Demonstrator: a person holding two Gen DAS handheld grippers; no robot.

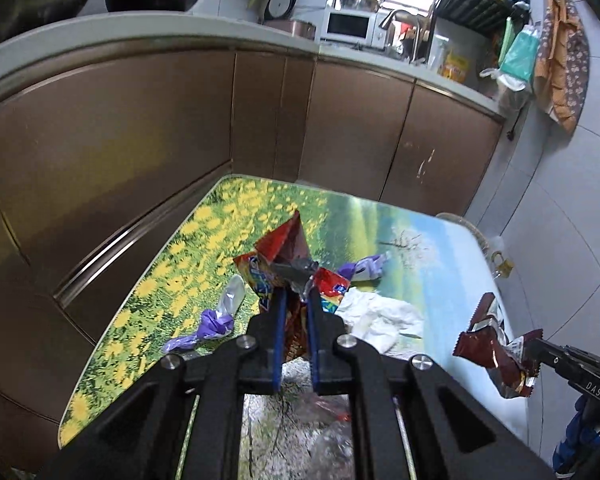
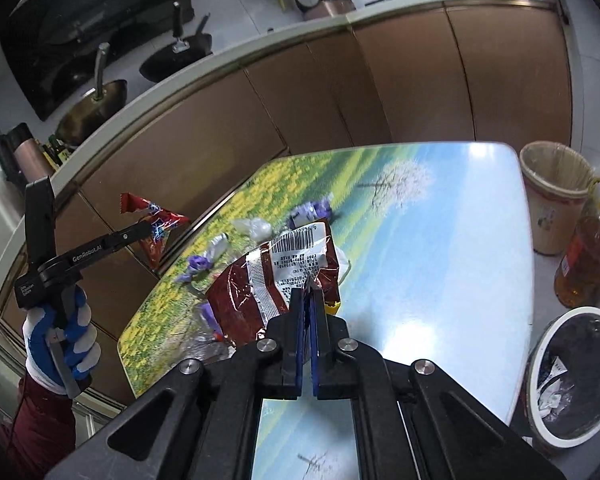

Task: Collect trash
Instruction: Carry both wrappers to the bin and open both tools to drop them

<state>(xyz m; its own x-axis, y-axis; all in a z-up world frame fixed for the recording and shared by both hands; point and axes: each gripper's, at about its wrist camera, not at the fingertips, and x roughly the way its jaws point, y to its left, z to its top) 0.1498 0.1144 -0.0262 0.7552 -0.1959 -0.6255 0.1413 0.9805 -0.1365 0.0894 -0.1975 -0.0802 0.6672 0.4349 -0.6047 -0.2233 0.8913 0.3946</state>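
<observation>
Both tools clamped and lifted off the table [image 2: 460,240]: left tool [image 1: 296,292] holds red snack wrapper [image 1: 278,256], right tool [image 2: 309,292] holds brown wrapper [image 2: 260,280]; next I carry both to the black-lined bin [image 2: 540,360].

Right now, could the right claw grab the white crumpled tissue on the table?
Probably not yet. The right claw is shut on a dark red wrapper, so it has no free grip. The white tissue itself lies uncovered on the table, so nothing else seems to block it.

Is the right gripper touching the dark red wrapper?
Touching. Right wrist view shows the right gripper shut on the dark red wrapper, its edge pinched between the pads.
</observation>
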